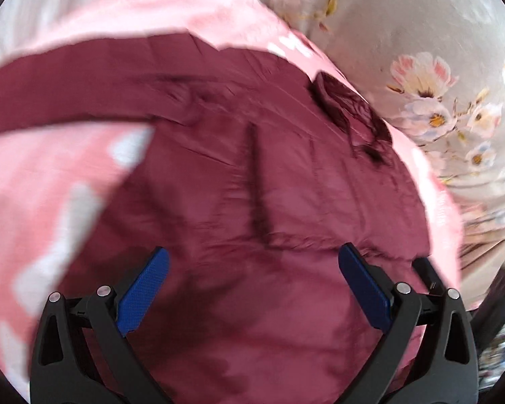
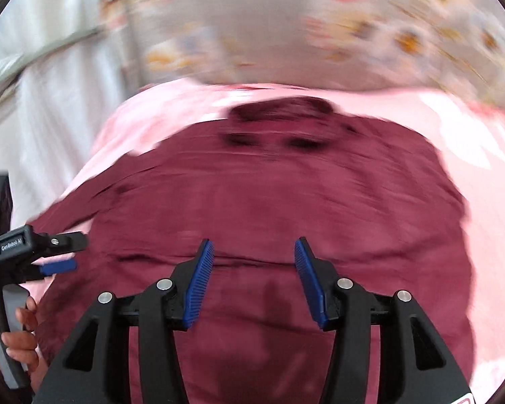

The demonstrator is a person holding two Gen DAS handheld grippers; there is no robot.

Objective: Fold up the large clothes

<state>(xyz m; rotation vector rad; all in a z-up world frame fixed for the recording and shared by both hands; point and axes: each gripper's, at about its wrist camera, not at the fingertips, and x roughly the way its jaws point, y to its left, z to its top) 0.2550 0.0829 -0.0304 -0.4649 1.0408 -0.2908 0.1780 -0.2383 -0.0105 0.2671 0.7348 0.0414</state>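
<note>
A maroon collared shirt [image 1: 252, 175] lies spread on a pink sheet [image 1: 33, 185]. Its collar [image 1: 350, 111] points to the upper right and one sleeve [image 1: 60, 97] stretches out to the left. My left gripper [image 1: 252, 262] is open and empty just above the shirt's body. In the right wrist view the same shirt [image 2: 269, 202] lies with its collar [image 2: 279, 107] at the far side. My right gripper [image 2: 254, 256] is open and empty above the shirt's lower half. The left gripper [image 2: 64, 252] shows at the left edge, over the shirt's left side.
A grey floral bedcover [image 1: 437, 101] lies beyond the pink sheet, also seen blurred in the right wrist view [image 2: 286, 33]. White cloth [image 2: 50, 84] lies at the far left. A hand [image 2: 20, 330] holds the left gripper's handle.
</note>
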